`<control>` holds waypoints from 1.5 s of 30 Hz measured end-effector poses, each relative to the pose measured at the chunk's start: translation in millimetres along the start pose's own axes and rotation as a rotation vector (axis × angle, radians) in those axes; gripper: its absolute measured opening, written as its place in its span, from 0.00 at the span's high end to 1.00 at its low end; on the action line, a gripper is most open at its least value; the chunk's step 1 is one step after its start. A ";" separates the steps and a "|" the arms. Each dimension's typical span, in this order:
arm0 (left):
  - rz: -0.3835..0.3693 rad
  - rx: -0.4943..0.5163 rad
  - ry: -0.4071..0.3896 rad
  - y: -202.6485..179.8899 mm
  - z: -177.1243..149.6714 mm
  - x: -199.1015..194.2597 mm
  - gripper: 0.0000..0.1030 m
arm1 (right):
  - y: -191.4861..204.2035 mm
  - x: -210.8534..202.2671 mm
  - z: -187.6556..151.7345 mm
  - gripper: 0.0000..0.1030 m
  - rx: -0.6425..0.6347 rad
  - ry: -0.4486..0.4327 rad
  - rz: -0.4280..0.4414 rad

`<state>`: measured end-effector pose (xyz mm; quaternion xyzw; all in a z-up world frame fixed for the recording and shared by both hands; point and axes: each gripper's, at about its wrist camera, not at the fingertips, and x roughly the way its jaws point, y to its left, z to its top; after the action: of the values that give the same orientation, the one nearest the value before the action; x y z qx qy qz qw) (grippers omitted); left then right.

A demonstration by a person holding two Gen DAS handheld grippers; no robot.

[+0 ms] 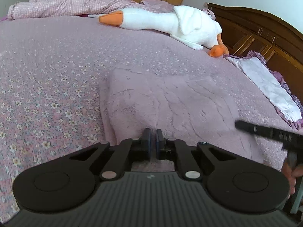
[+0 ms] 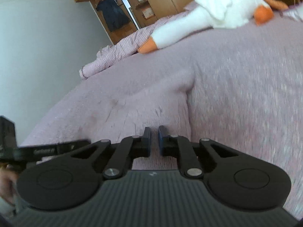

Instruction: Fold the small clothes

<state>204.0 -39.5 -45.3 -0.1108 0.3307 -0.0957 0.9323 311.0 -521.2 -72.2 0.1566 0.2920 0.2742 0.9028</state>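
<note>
A fuzzy pink garment [image 1: 170, 98] lies spread on the floral bed sheet [image 1: 47, 75], its near edge running under both grippers. My left gripper [image 1: 153, 138] is at the near edge with its jaws almost touching, pinching the fuzzy fabric. In the right wrist view, which is blurred, the same garment [image 2: 132, 102] shows a raised fold on its right side. My right gripper [image 2: 155, 138] is closed to a narrow gap on the near edge too. Part of the right tool [image 1: 265, 130] shows at the left wrist view's right edge, held by a hand [image 1: 291, 176].
A white plush goose [image 1: 170, 20] with orange beak and feet lies across the far side of the bed. A rumpled pink quilt [image 1: 62, 5] sits at the back left. A frilled pillow [image 1: 269, 83] rests by the dark wooden headboard [image 1: 255, 28].
</note>
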 end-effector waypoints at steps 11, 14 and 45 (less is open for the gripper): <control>-0.011 -0.009 -0.018 -8.9 10.5 -19.9 0.91 | 10.9 -27.9 7.6 0.88 0.035 -0.030 -0.001; -0.027 -0.011 -0.063 -17.4 31.0 -30.3 0.91 | 19.1 -21.0 24.9 0.88 -0.017 -0.071 0.016; 0.065 0.026 0.036 -30.4 51.3 -7.4 0.91 | 27.7 15.0 29.8 0.92 -0.048 0.096 -0.112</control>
<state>227.9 -59.3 6.2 -0.0863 0.3497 -0.0716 0.9301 328.3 -493.8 -43.3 0.1051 0.3366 0.2371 0.9052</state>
